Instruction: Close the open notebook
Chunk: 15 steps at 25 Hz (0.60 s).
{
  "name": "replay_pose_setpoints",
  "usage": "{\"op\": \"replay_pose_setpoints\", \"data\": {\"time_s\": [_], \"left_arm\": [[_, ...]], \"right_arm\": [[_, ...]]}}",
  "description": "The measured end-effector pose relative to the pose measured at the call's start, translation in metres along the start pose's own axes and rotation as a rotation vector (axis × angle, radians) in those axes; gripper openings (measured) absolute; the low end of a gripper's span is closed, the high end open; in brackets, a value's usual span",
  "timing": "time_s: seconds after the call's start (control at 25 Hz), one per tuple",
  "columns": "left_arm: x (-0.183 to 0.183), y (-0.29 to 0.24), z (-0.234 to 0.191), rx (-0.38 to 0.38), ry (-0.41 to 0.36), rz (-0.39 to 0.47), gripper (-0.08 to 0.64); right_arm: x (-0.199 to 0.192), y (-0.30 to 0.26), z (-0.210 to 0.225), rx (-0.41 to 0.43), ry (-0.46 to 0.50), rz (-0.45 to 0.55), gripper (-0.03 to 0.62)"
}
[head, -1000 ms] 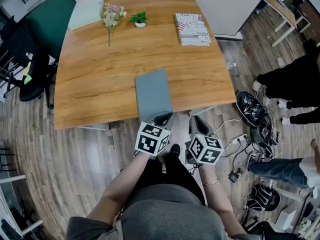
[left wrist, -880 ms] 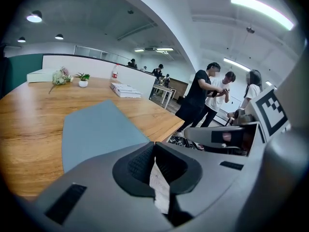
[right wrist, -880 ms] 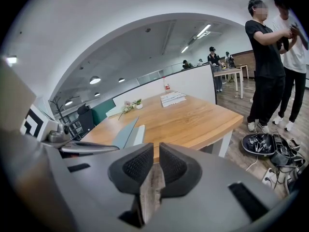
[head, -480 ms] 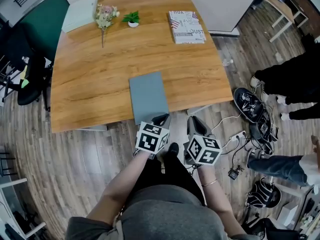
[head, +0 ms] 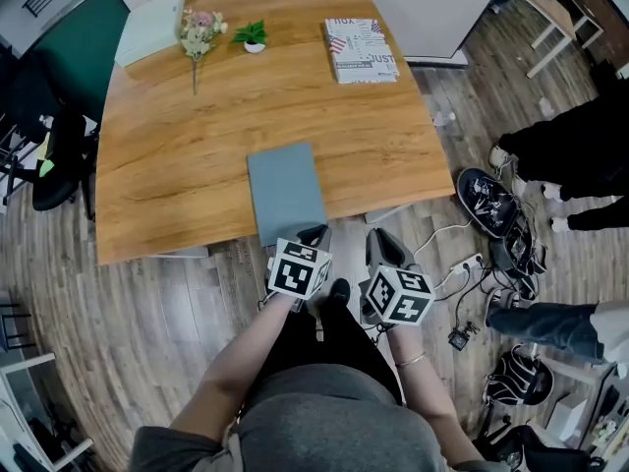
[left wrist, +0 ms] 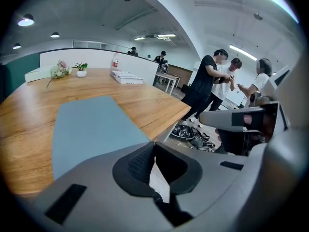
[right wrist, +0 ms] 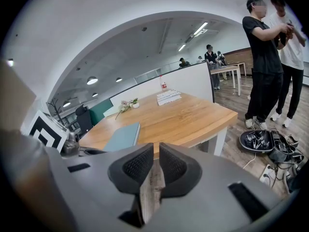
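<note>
A grey-blue notebook (head: 286, 193) lies flat with its cover down on the wooden table (head: 187, 136), near the front edge. The same notebook (left wrist: 91, 134) fills the left gripper view and shows smaller as the notebook (right wrist: 123, 136) in the right gripper view. My left gripper (head: 316, 235) hangs just off the table's front edge, a little short of the notebook's near end, jaws together on nothing. My right gripper (head: 385, 245) is beside it to the right, over the floor, also shut and empty. Left gripper (left wrist: 153, 151) and right gripper (right wrist: 154, 161) both show pads nearly meeting.
At the table's far side are a flower sprig (head: 197, 32), a small potted plant (head: 252, 35), a stack of magazines (head: 360, 50) and a white box (head: 149, 28). A black chair (head: 54, 155) stands left. People, shoes and cables (head: 491, 214) are on the floor at right.
The head view has drifted, so the table and notebook sit slightly further left in the picture. Both grippers stay shut in about the same place below the table edge.
</note>
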State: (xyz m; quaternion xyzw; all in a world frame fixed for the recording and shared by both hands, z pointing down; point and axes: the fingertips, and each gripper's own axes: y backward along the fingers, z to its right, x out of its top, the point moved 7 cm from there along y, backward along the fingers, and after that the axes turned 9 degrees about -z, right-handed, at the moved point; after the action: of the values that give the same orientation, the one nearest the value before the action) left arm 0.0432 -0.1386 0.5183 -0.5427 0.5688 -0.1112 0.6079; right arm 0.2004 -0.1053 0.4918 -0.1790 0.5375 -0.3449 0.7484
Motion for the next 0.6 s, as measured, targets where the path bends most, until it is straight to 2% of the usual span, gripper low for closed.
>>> {"op": "replay_pose_setpoints", "data": {"time_s": [0.6], "left_arm": [[-0.003,-0.0097,-0.0004,0.025,-0.021,-0.027,0.028]], "right_arm": [[0.0005,0.0008,0.0022,0.001,0.0,-0.001,0.043]]}}
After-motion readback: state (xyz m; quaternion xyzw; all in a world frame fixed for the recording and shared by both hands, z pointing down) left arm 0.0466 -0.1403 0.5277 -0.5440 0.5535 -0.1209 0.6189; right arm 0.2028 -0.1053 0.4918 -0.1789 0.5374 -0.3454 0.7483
